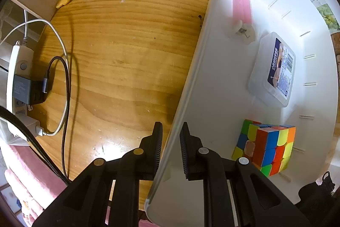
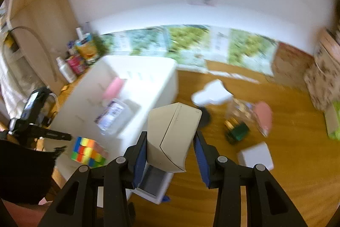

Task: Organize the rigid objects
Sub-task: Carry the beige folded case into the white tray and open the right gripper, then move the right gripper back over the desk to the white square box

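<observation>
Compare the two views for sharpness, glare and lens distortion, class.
Left wrist view: sharp, with ceiling-light glare on the wooden table and the white bin rim bowed by the fisheye. Right wrist view: motion-blurred background, while the beige box in the right gripper stays crisp.

Your left gripper is pointing straight down, jaws pinching narrowly; your right gripper is angling downward, jaws clamping.
</observation>
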Demonstrator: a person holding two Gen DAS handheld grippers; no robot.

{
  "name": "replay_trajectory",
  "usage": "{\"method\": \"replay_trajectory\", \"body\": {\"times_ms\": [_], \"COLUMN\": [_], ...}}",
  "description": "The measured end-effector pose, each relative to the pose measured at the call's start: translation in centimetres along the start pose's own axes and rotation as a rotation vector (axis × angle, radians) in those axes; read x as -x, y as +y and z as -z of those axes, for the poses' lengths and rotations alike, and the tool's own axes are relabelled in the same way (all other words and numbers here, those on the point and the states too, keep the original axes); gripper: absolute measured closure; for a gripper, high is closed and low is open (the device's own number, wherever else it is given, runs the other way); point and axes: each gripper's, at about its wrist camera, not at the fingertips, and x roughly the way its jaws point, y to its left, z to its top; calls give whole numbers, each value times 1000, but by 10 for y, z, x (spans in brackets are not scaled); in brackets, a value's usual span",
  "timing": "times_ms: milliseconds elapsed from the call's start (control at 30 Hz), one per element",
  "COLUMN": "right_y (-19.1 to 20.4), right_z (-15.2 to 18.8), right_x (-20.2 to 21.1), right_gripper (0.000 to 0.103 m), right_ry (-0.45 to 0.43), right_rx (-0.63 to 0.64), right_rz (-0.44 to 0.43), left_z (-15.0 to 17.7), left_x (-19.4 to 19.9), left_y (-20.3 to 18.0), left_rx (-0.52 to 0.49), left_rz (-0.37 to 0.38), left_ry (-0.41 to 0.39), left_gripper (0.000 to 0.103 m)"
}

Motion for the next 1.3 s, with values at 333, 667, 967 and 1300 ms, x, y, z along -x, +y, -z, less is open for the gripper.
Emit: {"method": "replay_trajectory", "body": {"times_ms": [333, 667, 967, 1300], "right_y": [70, 117, 119, 104], "right_z": [-9, 4, 8, -1], "right_x": [-9, -22, -24, -1], "right_gripper": [60, 60, 56, 35], "right_ry": [11, 86, 104, -54], "right_rx": [216, 372, 385, 355], "right_rz": [-117, -225, -229, -207], "left_z": [-3, -1, 0, -3], "left_x": [7, 8, 8, 7], "left_y": [-5, -3, -4, -4], "left_rx": [-15, -8, -9, -13], "left_rz": [2, 3, -11, -14], "left_ry": [-8, -14, -13, -8], "left_gripper": [85, 85, 85, 85]}}
